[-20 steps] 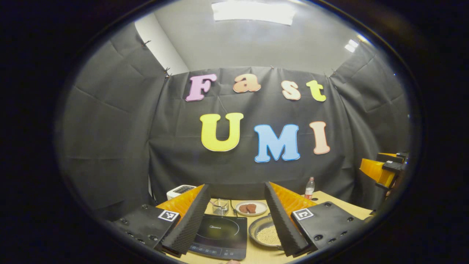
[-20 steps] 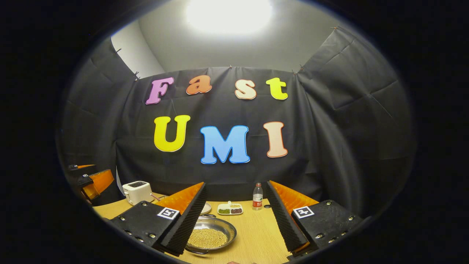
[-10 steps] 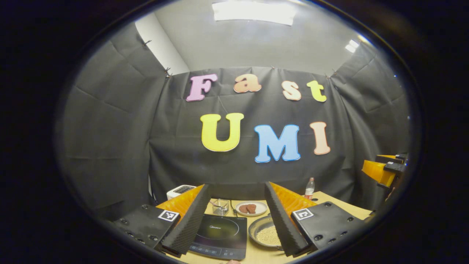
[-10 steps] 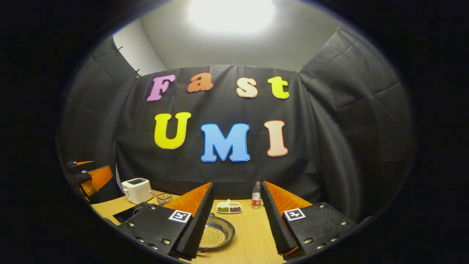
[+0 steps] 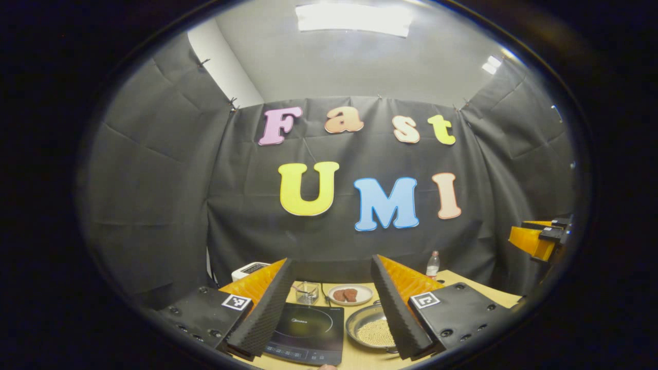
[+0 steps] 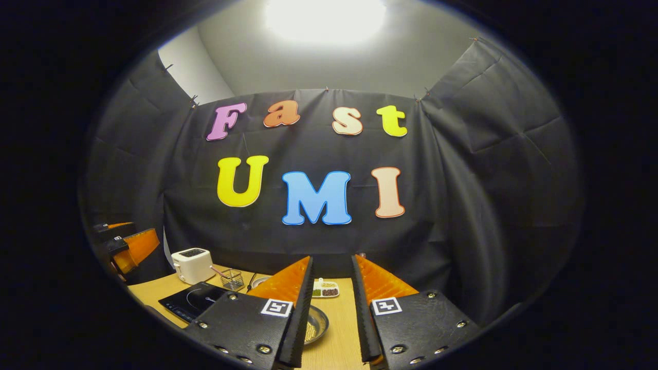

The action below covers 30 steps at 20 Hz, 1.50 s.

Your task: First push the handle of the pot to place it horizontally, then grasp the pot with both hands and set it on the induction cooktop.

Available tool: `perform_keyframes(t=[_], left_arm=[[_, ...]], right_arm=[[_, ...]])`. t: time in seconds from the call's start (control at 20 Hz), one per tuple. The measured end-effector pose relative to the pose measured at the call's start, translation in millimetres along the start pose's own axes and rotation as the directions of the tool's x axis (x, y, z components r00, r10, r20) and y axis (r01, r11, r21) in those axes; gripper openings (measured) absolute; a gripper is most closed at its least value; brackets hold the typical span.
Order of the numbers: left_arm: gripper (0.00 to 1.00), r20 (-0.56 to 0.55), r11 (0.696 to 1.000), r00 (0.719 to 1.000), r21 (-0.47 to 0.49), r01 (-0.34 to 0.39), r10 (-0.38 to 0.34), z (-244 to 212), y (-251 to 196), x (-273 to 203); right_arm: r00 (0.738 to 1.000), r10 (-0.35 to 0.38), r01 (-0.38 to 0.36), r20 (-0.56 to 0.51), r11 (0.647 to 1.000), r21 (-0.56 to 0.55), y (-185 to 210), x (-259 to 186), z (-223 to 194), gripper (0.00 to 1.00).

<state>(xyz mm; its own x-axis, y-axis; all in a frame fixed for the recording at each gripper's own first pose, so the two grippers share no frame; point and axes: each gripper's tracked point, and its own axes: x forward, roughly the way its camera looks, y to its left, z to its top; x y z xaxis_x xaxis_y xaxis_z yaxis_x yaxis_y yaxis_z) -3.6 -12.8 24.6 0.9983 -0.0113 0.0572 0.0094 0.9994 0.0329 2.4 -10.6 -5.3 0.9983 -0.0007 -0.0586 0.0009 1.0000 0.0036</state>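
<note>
Sitting beside the cooktop (image 5: 308, 334), the pot (image 5: 371, 331) — handle direction unclear.

Shallow steel pot (image 5: 371, 329) of pale beads sits just beside black induction cooktop (image 5: 308, 333).

Left gripper (image 5: 329, 308) held above the wooden table (image 5: 462, 280), jaws wide apart, nothing between them. Black induction cooktop (image 5: 308, 333) lying below, seen through the gap. Steel pot (image 5: 367, 329) of pale beads just right of the cooktop, partly hidden by the right finger. Behind: plate (image 5: 350, 294) with brown pieces, wire basket (image 5: 307, 292), white toaster (image 5: 248, 268), bottle (image 5: 433, 265). Right gripper (image 5: 540, 239) far right.
</note>
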Motion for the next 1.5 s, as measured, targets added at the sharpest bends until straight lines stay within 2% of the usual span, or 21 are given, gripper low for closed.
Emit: perform_keyframes(t=[0.05,0.1,0.15,0.2,0.65,0.9,1.0,1.15,1.25,1.45,1.5], left_arm=[[0.96,0.0,1.0,1.0,0.001,0.0,0.0,-0.7,-0.6,0.3],[0.96,0.0,1.0,1.0,0.001,-0.001,0.001,0.3,-1.5,0.2],[0.96,0.002,1.0,1.0,0.001,-0.003,0.003,-1.1,-1.8,0.8],[0.96,0.001,1.0,1.0,0.003,-0.006,0.006,-0.6,-2.0,0.4],[0.99,-0.002,0.999,0.999,0.013,-0.035,0.035,1.5,-17.4,-2.5],[0.94,0.0,0.996,0.997,0.03,-0.081,0.081,0.5,-23.3,-11.1],[0.96,0.002,0.994,0.994,0.04,-0.105,0.105,3.2,-19.3,-17.2],[0.94,0.003,0.989,0.989,0.04,-0.145,0.145,6.1,-10.7,-21.2],[0.96,0.003,0.986,0.987,0.041,-0.163,0.163,7.4,-5.9,-21.9],[0.94,0.016,0.981,0.983,0.059,-0.183,0.182,10.5,4.0,-21.2],[0.97,0.018,0.981,0.983,0.057,-0.186,0.185,11.2,7.6,-19.9]], right_arm=[[1.0,0.01,-0.01,-0.011,1.0,0.007,1.5,1.1,-2.7,0.42],[1.0,-0.03,0.03,-0.006,1.0,0.003,-6.0,0.6,3.7,0.42],[0.997,-0.07,0.07,0.012,0.998,0.0,-18.4,3.9,1.7,0.23],[0.998,-0.065,0.065,0.016,0.998,0.005,-20.5,4.7,4.3,0.03],[0.999,-0.023,0.022,0.028,1.0,0.006,-31.8,7.1,-1.5,0.01],[0.999,0.053,-0.053,0.01,0.998,0.031,-28.7,12.4,-11.9,0.01],[0.997,0.075,-0.075,0.004,0.996,0.042,-27.2,14.6,-14.2,0.01],[0.993,0.119,-0.119,0.006,0.992,0.041,-16.7,19.6,-15.2,0.01],[0.989,0.151,-0.151,-0.005,0.988,0.043,-5.9,24.2,-20.4,0.01],[0.976,0.216,-0.214,-0.026,0.975,0.051,20.6,31.8,-30.0,0.01],[0.972,0.232,-0.231,-0.03,0.972,0.049,28.0,33.3,-31.6,0.01]])
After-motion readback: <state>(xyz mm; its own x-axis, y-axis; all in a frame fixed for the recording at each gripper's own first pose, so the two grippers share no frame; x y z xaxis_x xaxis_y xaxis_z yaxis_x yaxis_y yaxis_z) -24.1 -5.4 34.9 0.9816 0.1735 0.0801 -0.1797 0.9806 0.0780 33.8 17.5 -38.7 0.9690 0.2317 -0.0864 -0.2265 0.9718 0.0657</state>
